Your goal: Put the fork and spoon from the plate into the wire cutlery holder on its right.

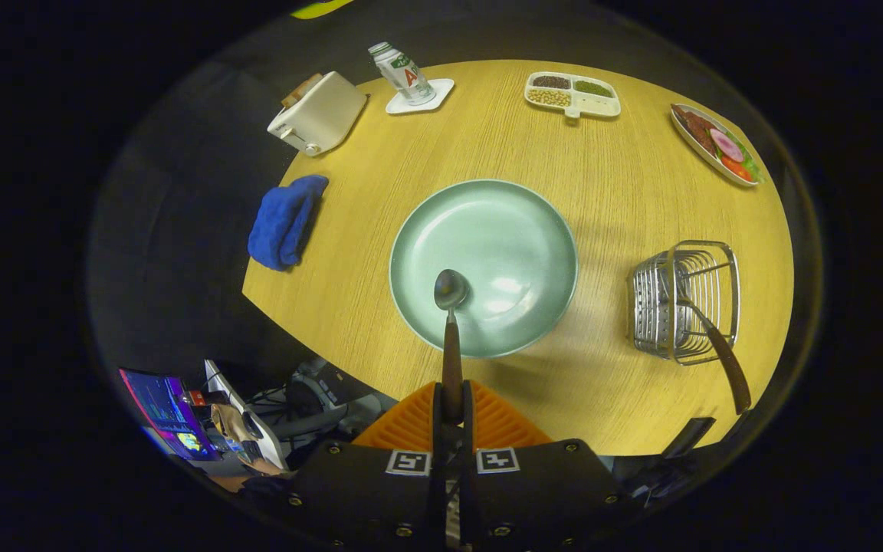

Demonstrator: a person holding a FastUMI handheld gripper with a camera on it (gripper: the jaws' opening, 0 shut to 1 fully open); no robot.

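Note:
My gripper is shut on the brown handle of a spoon. The spoon points forward from between the fingers, and its metal bowl hangs over the near part of a pale green plate. The plate lies in the middle of the round wooden table, beyond the fingertips, and nothing rests on it. To the right of the plate stands the wire cutlery holder. A fork leans inside it, with its brown handle sticking out over the holder's near rim toward the table edge.
A white toaster, a bottle on a white coaster, a divided tray of grains and a dish of food ring the far side. A blue cloth lies left of the plate. A screen and cables sit below the table.

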